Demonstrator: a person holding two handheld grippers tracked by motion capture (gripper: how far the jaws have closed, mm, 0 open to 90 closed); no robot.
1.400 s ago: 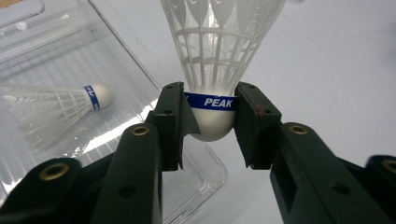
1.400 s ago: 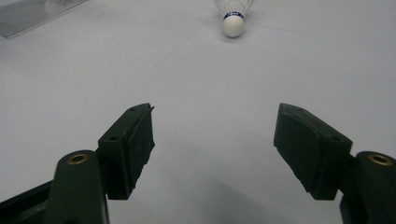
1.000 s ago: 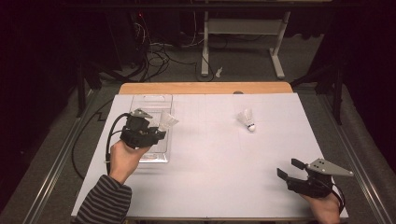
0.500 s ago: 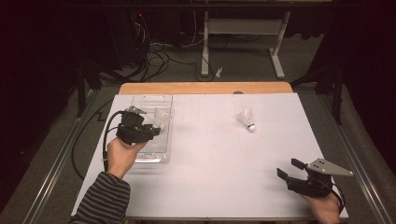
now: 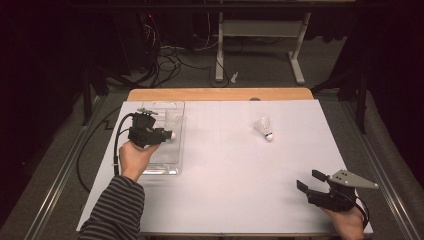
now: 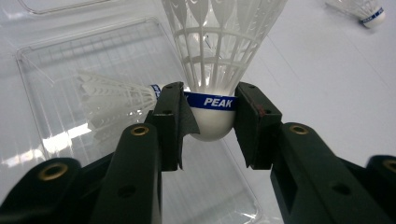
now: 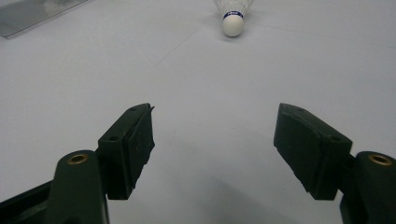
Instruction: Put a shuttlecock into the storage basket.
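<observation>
White bench (image 5: 225,170), dark room behind. Left gripper (image 6: 212,123) pinches a shuttlecock (image 6: 219,56) by its cork, held over a clear plastic tray (image 5: 170,167) at the bench's left. Second shuttlecock (image 6: 116,100) lies in the tray. Third shuttlecock (image 5: 263,128) lies right of centre. Right gripper (image 5: 311,181) spread wide, empty, near front right corner.

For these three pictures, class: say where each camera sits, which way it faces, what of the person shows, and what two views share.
High view: above the person's side, facing forward and down on the table; both forearms, left gripper, right gripper.
Left gripper view: on that gripper, facing the tray; jaws clamp a held shuttlecock.
Right gripper view: low, along open jaws.
Shared: all three show the loose shuttlecock.
</observation>
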